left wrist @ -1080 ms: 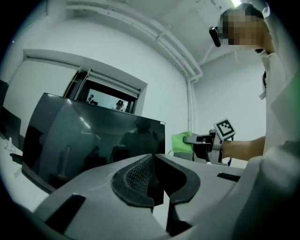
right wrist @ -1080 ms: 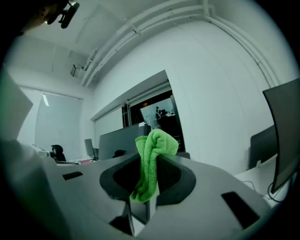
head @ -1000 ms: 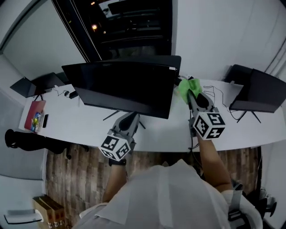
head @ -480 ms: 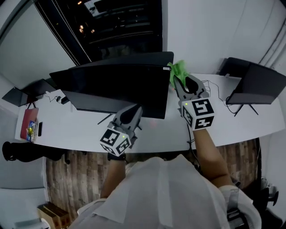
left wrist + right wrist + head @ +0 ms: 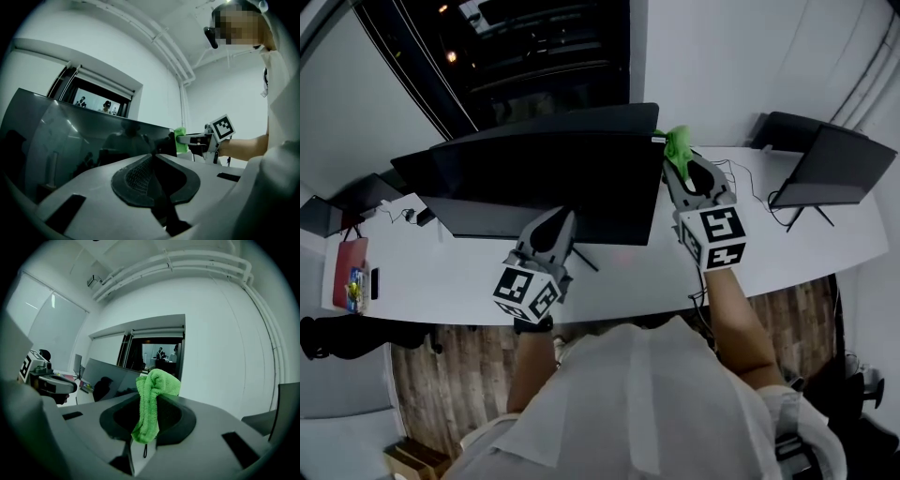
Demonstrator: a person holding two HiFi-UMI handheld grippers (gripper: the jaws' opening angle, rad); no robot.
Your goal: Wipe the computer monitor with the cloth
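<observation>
A wide dark computer monitor (image 5: 544, 183) stands on the white desk (image 5: 441, 272). My right gripper (image 5: 682, 161) is shut on a green cloth (image 5: 678, 145), held at the monitor's upper right corner. In the right gripper view the cloth (image 5: 152, 399) hangs folded between the jaws, with the monitor (image 5: 117, 376) to the left beyond it. My left gripper (image 5: 551, 228) is shut and holds nothing, low in front of the screen near its stand. The left gripper view shows the closed jaws (image 5: 152, 161), the screen (image 5: 84, 140), and the cloth (image 5: 180, 140) at its right edge.
A second dark screen (image 5: 825, 169) stands at the desk's right end, with thin cables (image 5: 741, 183) lying beside it. At the left end are a smaller dark screen (image 5: 337, 206) and a red book (image 5: 347, 272). A dark window is behind the monitor.
My right gripper has carried the green cloth up and left from the desk to the monitor's upper right corner. The left gripper has drifted slightly left in front of the screen.
</observation>
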